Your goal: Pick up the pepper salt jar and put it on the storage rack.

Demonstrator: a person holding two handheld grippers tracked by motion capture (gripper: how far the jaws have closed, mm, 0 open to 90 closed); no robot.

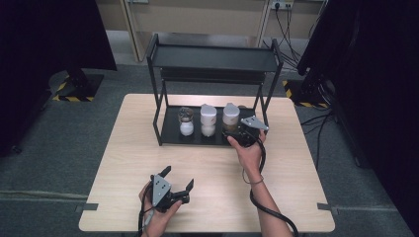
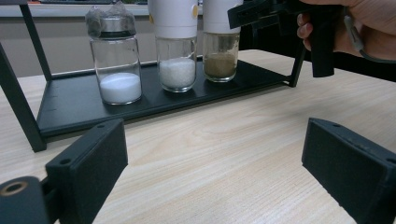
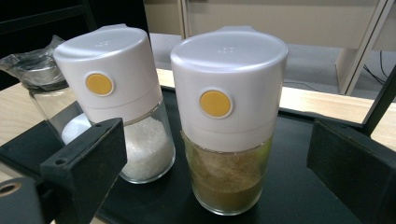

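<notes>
Your right claw (image 3: 219, 154) open, jaws flanking the brown jar (image 3: 229, 121) on the rack tray (image 3: 299, 196), not touching it, your left claw (image 1: 174, 185) open, low over the worktop (image 1: 217, 168).

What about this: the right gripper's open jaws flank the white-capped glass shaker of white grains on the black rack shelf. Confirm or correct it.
Wrong contents. The right gripper, open, flanks the white-capped glass shaker of brown powder on the black rack shelf; the white-capped glass shaker of white grains stands beside it. The right gripper view shows this.
</notes>
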